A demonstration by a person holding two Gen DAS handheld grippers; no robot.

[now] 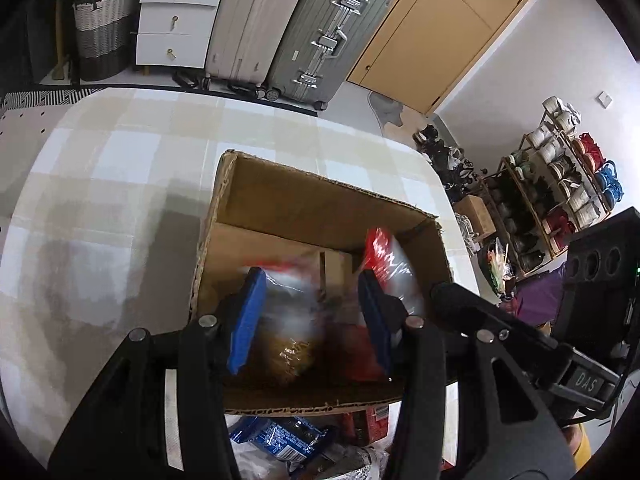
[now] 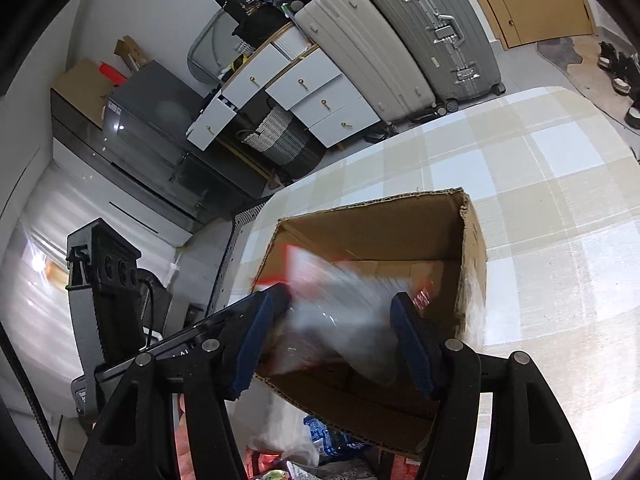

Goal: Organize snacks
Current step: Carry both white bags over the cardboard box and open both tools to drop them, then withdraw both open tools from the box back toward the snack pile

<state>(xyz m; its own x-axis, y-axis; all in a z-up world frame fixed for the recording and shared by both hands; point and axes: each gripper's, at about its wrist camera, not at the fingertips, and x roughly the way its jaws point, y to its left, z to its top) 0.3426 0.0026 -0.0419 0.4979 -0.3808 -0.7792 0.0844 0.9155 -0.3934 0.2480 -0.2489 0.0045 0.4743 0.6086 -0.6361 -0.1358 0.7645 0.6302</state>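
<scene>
1. Nearest the cameras, a heap of loose snack packets lay on the bench, just in front of the cardboard box.
2. The left claw had its pads apart over the box opening, with a clear bag of brown snacks blurred between them; whether the pads touched it could not be told.
3. The right claw also stood apart, a blurred clear bag with red print between its pads and tilted into the box; contact there was equally unclear.
4. Both bags looked light, soft and crinkly, with slick film that would likely slip; the contents seemed crushable, so a gentle pinch at a sealed edge or top seam should serve better than squeezing the middle.
5. Inside the box, a red and white packet leaned against the right wall.
6. Beyond the bench stood suitcases and white drawers.
</scene>
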